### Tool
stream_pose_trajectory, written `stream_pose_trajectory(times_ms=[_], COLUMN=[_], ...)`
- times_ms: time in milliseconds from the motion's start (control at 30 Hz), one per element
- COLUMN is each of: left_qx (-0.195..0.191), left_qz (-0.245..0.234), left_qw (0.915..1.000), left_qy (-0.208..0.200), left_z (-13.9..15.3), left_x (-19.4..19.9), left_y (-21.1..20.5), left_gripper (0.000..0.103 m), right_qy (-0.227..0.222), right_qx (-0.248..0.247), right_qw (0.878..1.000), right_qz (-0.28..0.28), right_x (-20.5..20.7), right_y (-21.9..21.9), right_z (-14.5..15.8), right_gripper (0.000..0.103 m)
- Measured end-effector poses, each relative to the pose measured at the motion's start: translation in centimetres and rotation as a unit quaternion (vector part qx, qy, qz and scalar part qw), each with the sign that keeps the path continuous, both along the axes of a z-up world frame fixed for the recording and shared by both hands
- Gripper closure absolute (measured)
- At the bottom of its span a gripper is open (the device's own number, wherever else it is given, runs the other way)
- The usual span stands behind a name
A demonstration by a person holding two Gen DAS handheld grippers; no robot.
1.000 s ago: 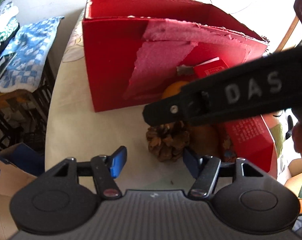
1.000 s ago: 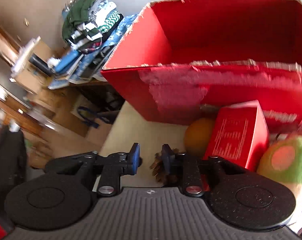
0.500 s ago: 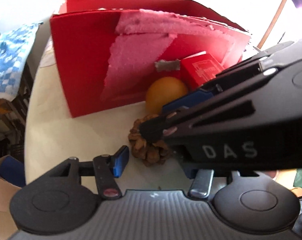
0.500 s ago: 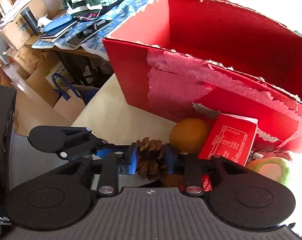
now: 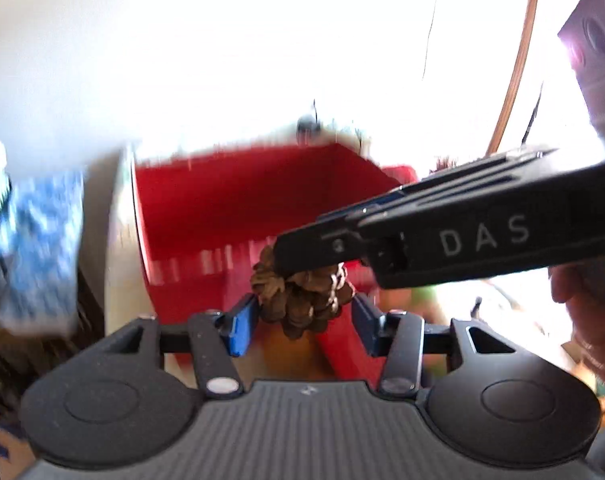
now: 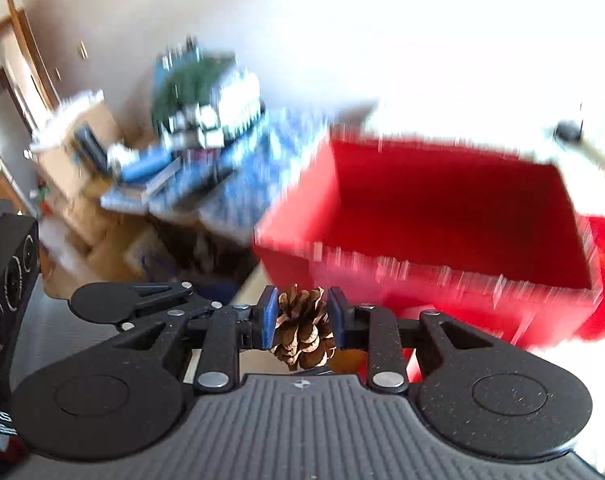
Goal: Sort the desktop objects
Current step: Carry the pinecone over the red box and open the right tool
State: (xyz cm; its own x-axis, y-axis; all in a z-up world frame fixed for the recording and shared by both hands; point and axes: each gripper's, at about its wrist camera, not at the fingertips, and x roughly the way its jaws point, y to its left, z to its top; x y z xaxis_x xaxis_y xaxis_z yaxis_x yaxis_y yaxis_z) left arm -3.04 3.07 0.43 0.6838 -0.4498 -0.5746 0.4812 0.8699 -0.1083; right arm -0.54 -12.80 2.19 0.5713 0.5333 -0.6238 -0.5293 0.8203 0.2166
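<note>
My right gripper (image 6: 302,318) is shut on a brown pine cone (image 6: 302,328) and holds it in the air, near the front wall of the open red cardboard box (image 6: 442,208). In the left wrist view the right gripper (image 5: 302,256) reaches in from the right with the pine cone (image 5: 302,300) hanging from its tip. My left gripper (image 5: 302,320) is open, its blue pads either side of the cone and just below it, not touching. The red box (image 5: 230,208) lies behind. Both views are motion-blurred.
A small red carton (image 5: 342,344) and something orange (image 5: 286,356) lie below the left gripper's fingers. Left of the table are a blue patterned cloth (image 6: 238,192), stacked clothes (image 6: 206,100) and cardboard boxes (image 6: 82,136). The cream table edge (image 5: 118,280) shows left of the box.
My right gripper closed on the pine cone and lifted it off the table, toward the red box's rim. Both cameras rose and tilted up. The left gripper stayed open.
</note>
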Motion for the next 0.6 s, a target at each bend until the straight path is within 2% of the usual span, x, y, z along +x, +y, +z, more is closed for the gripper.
stream_pose_trajectory(times_ms=[100, 200, 300, 400, 467, 533, 567, 600], left_qx=[0.003, 0.011, 0.043, 0.086, 0.096, 0.096, 0.096, 0.103], left_qz=[0.008, 0.025, 0.051, 0.088, 0.107, 0.121, 0.13, 0.134], left_qw=[0.9996, 0.9994, 0.9977, 0.9919, 0.9882, 0.9851, 0.9831, 0.9822], left_qy=[-0.027, -0.02, 0.006, 0.031, 0.051, 0.076, 0.086, 0.082], left_z=[2.0, 2.1, 0.2, -2.0, -2.7, -3.4, -3.9, -4.1], left_x=[2.9, 6.8, 10.5, 12.4, 12.8, 13.3, 13.7, 13.4], left_y=[-0.4, -1.0, -1.5, -1.5, -0.8, -0.6, -0.3, -0.5], left_gripper=[0.052, 0.051, 0.051, 0.053, 0.052, 0.051, 0.05, 0.048], right_qy=[-0.042, -0.032, 0.014, 0.083, 0.129, 0.174, 0.197, 0.214], right_qx=[0.023, 0.044, 0.056, 0.068, 0.076, 0.084, 0.087, 0.09], right_qw=[0.999, 0.998, 0.998, 0.994, 0.989, 0.981, 0.976, 0.973], right_qz=[-0.012, -0.029, -0.039, -0.029, -0.023, -0.016, -0.013, -0.009], right_x=[1.7, 5.6, 10.3, 13.2, 15.2, 17.1, 18.1, 18.9], right_y=[0.1, 0.2, 0.5, 0.8, 1.1, 1.3, 1.4, 1.6], right_z=[1.7, 1.4, -0.3, -2.6, -4.1, -5.6, -6.4, -7.0], right_gripper=[0.074, 0.074, 0.074, 0.074, 0.074, 0.081, 0.081, 0.081])
